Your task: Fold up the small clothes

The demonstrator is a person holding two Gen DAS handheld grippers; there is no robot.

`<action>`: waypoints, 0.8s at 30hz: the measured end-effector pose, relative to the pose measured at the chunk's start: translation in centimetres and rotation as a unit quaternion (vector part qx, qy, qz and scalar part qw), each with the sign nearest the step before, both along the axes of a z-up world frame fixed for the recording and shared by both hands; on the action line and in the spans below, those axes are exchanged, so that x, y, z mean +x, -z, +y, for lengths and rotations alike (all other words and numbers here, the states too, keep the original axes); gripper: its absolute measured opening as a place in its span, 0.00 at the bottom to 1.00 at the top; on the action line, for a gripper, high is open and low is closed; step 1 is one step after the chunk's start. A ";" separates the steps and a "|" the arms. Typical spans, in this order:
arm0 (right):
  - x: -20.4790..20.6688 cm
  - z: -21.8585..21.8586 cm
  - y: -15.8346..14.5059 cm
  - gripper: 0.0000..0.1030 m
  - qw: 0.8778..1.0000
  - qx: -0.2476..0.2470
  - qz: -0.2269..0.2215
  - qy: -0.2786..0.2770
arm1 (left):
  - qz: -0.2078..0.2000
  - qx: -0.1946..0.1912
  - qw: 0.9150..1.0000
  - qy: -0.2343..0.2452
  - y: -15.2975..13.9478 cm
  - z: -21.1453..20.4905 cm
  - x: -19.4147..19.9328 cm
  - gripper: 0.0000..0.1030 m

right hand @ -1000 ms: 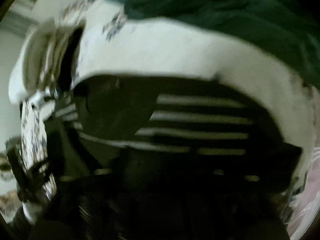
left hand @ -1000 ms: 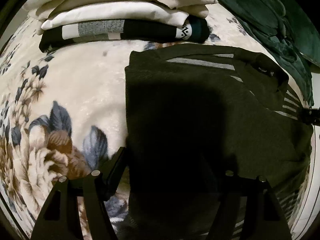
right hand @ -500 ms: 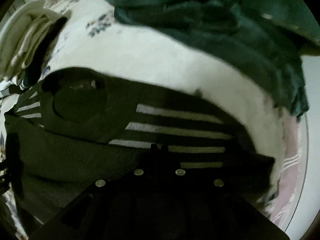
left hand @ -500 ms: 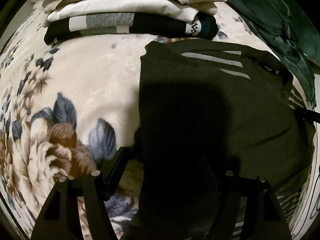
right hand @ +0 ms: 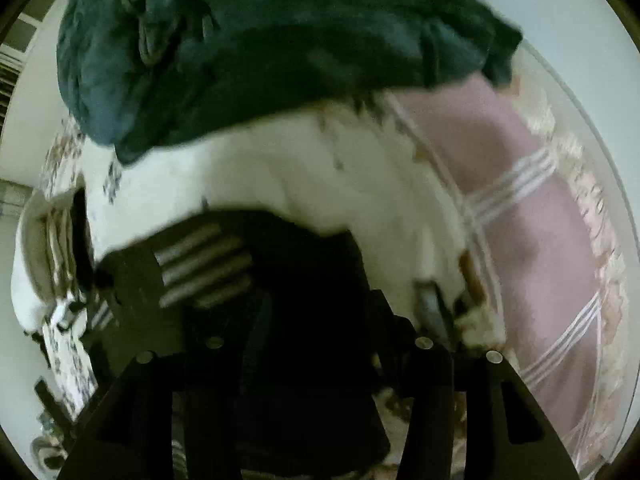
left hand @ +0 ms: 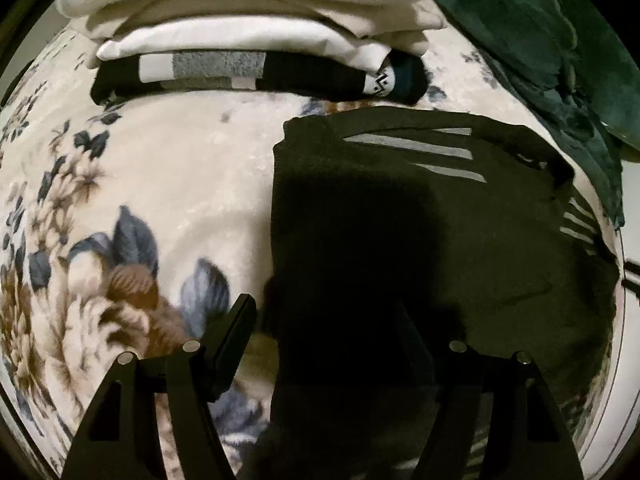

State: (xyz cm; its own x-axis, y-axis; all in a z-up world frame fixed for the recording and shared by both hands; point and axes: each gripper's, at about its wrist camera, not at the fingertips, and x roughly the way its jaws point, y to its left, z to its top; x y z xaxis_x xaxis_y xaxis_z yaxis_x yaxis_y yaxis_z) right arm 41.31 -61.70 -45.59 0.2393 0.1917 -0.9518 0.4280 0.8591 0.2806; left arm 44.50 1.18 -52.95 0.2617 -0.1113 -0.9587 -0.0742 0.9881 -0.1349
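- Step in hand, as I judge it: a mid-fold on the dark striped garment (left hand: 440,248). It lies partly folded on the floral blanket (left hand: 168,184), running from centre to 3 o'clock in the left wrist view, its grey stripes showing at 1 o'clock.
- Left tongs (left hand: 352,344): released, fingers spread wide. The left finger sits over the bare blanket at 7 o'clock; the right one is over the dark cloth at 5 o'clock. Nothing gripped.
- Right tongs (right hand: 316,340): also parted, astride the garment's near edge. The view is blurred and dark, so I cannot tell whether cloth is touched.
- Next move, my guess: each tong needs to pinch an edge or corner, then carry it across so the stripes end up inside a neat rectangle.
- Stack of folded clothes (left hand: 256,40) at 12 o'clock, cream over black-and-grey; probable destination.
- The surface is a bed. A crumpled dark green cover (right hand: 248,48) lies at 12 o'clock in the right wrist view, a pink checked sheet (right hand: 520,208) at 3 o'clock and a pale wall behind.
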 end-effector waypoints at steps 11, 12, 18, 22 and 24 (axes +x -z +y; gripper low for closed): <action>-1.1 2.6 4.5 0.00 0.992 -0.120 0.039 0.028 | 0.010 0.016 1.000 0.015 1.2 0.6 0.6 0.69; -1.2 2.0 4.9 0.00 0.990 -0.131 0.048 0.038 | 0.010 0.014 1.000 0.013 1.3 0.5 0.8 0.69; -4.0 1.4 3.3 0.15 0.999 -0.007 0.033 0.022 | 0.008 -0.008 1.000 0.007 -0.4 2.7 -1.6 0.68; -9.6 1.9 0.6 0.58 0.999 0.040 0.013 0.024 | 0.013 -0.035 0.999 0.016 -2.6 4.5 -6.5 0.68; -13.4 2.0 0.3 0.58 0.997 0.057 0.022 0.040 | 0.033 -0.047 0.998 0.013 -3.2 5.0 -9.7 0.67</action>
State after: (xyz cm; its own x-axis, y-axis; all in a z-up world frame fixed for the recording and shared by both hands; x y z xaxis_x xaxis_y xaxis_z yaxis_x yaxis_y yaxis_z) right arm 27.90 -59.66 -45.91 0.2168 0.2814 -0.9348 0.5076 0.7854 0.3542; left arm 34.79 6.22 -49.70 0.1949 -0.2075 -0.9586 -0.0593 0.9731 -0.2227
